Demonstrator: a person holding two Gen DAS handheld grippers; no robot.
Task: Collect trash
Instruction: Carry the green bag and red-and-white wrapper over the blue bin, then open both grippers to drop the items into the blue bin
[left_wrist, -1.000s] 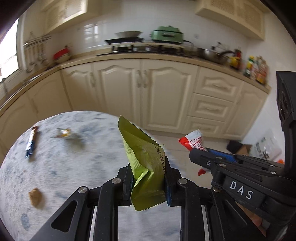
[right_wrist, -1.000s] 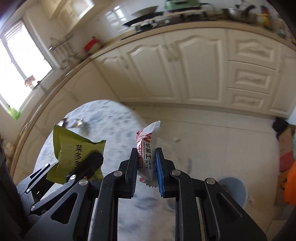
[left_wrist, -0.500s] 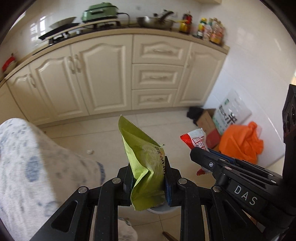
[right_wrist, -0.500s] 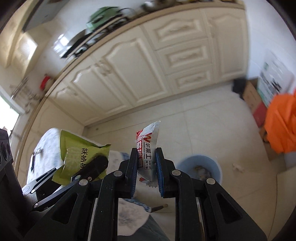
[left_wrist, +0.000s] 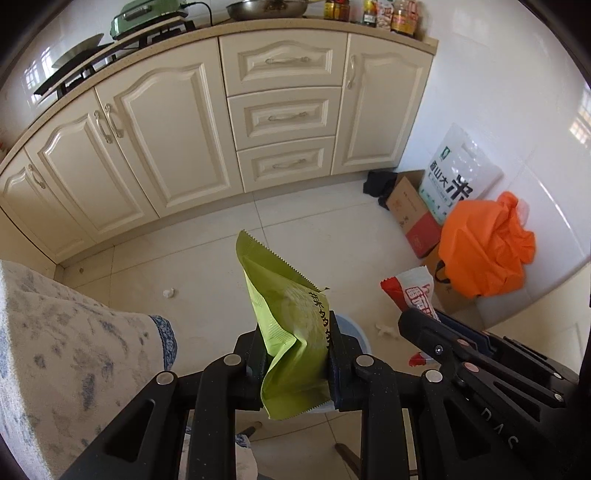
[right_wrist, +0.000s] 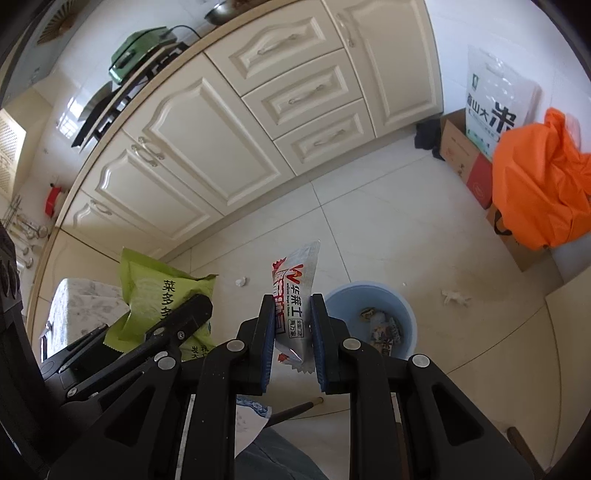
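Both wrappers clamped, blue bin just ahead of the fingers

Right gripper (right_wrist: 293, 328) has its fingers (right_wrist: 266, 332) pressed tight on the white-and-red snack wrapper (right_wrist: 295, 291), which stands upright with its long axis running up out of the grip, and the blue bin (right_wrist: 371, 317) sits on the floor just to the right of and beyond those fingers, so this hand looks the nearer of the two; left gripper (left_wrist: 295, 354) is clamped on the green wrapper (left_wrist: 286, 325), also held on end, with only a sliver of the bin's rim showing behind it, most of the bin hidden by wrapper and fingers; the bin already holds some wrappers, too small to tell apart; the desk (left_wrist: 70, 350) with its patterned cloth lies left of the bin, cut off at the frame edge
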